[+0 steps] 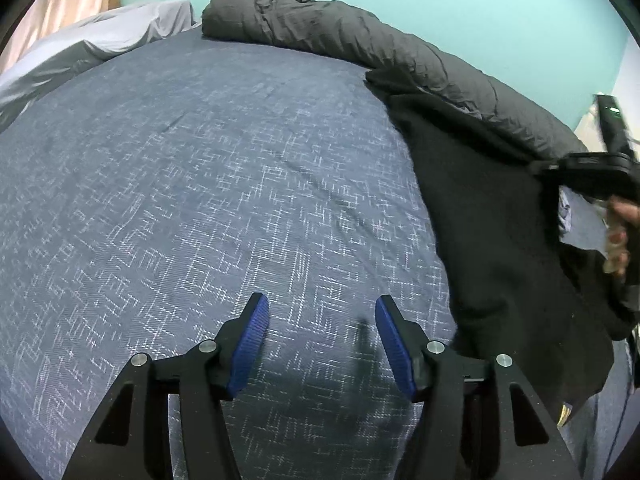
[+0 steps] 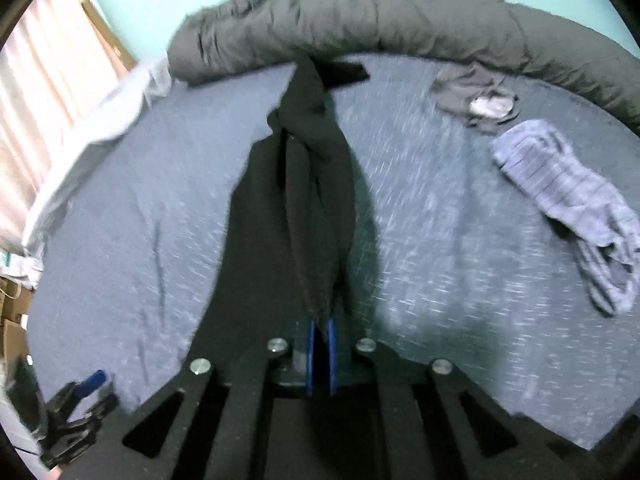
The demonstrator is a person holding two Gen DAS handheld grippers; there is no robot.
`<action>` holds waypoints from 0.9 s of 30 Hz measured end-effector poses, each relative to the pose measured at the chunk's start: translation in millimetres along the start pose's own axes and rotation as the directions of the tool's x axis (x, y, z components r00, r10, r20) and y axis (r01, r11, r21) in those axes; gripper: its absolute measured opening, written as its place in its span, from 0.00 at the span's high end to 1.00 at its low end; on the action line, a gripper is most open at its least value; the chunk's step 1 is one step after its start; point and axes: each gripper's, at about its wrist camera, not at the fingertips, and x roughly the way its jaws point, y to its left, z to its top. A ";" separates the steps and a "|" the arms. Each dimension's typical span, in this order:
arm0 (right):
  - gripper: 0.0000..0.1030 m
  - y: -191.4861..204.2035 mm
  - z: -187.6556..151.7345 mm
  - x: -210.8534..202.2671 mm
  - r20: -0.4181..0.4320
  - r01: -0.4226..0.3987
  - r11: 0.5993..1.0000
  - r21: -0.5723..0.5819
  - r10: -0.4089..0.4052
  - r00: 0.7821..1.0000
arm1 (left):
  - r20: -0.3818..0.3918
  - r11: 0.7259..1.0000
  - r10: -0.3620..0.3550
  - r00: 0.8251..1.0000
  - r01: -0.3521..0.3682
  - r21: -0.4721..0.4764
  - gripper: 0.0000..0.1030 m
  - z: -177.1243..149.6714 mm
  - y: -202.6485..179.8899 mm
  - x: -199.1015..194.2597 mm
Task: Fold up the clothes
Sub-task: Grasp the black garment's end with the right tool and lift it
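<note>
Black garment (image 2: 316,184) pinched in right gripper (image 2: 320,324), perhaps trousers.

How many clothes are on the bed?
3: a black garment in the middle, pinched by the right hand-held gripper; a grey garment far right; a striped garment right. The rolled duvet may hide more.

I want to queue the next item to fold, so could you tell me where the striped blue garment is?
In the right wrist view, the striped blue garment lies crumpled on the bedspread at the right, just below the small grey garment.
</note>
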 end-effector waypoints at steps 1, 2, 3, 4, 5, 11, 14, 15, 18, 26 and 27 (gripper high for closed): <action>0.96 -4.8 0.2 -15.7 0.023 0.003 1.000 0.004 -0.003 1.000 | 0.001 1.000 0.001 1.000 -0.001 0.001 0.42 -0.2 0.1 -0.6; 0.96 -10.5 -2.2 -33.5 0.051 0.001 1.000 0.016 -0.002 0.999 | 0.002 1.000 0.001 1.000 -0.001 0.001 0.42 -0.4 0.2 -1.2; 0.96 -16.1 -5.5 -51.5 0.080 -0.001 1.000 0.028 -0.001 0.997 | 0.003 1.000 0.002 1.000 -0.002 0.002 0.42 -0.6 0.3 -1.7; 0.96 -21.8 -8.9 -69.6 0.110 -0.003 0.999 0.041 -0.001 0.994 | 0.004 1.000 0.003 1.000 -0.003 0.002 0.42 -0.8 0.5 -2.3; 0.96 -29.1 -17.2 -93.7 0.156 -0.007 0.998 0.054 -0.002 0.988 | 0.004 1.000 0.000 1.000 0.000 0.002 0.42 -1.1 0.0 -2.9; 0.96 -89.5 -104.6 -202.1 0.281 0.035 0.982 0.184 -0.087 0.956 | 0.001 0.999 -0.025 1.000 0.025 0.026 0.42 -5.7 -12.1 -5.1; 0.96 -136.2 -158.6 -208.3 0.180 0.117 0.956 0.271 -0.169 0.969 | -0.001 0.999 -0.030 1.000 0.030 0.045 0.42 -8.8 -20.2 -5.3; 0.96 -149.1 -173.4 -204.7 0.141 0.149 0.945 0.289 -0.196 0.970 | -0.001 0.998 -0.030 1.000 0.030 0.048 0.42 -9.6 -22.4 -4.8; 0.94 -163.2 -188.9 -199.3 0.078 0.214 0.934 0.285 -0.245 0.966 | -0.006 0.998 -0.031 1.000 0.031 0.055 0.42 -10.7 -29.0 -2.4; 0.69 -148.7 -137.1 -205.2 0.106 0.287 0.942 0.172 -0.308 0.946 | -0.013 0.997 -0.035 0.999 0.036 0.069 0.42 -11.8 -42.3 3.1; 0.61 -148.4 -123.9 -201.7 0.114 0.273 0.948 0.166 -0.293 0.949 | -0.012 0.997 -0.035 0.999 0.036 0.069 0.42 -11.8 -42.9 3.3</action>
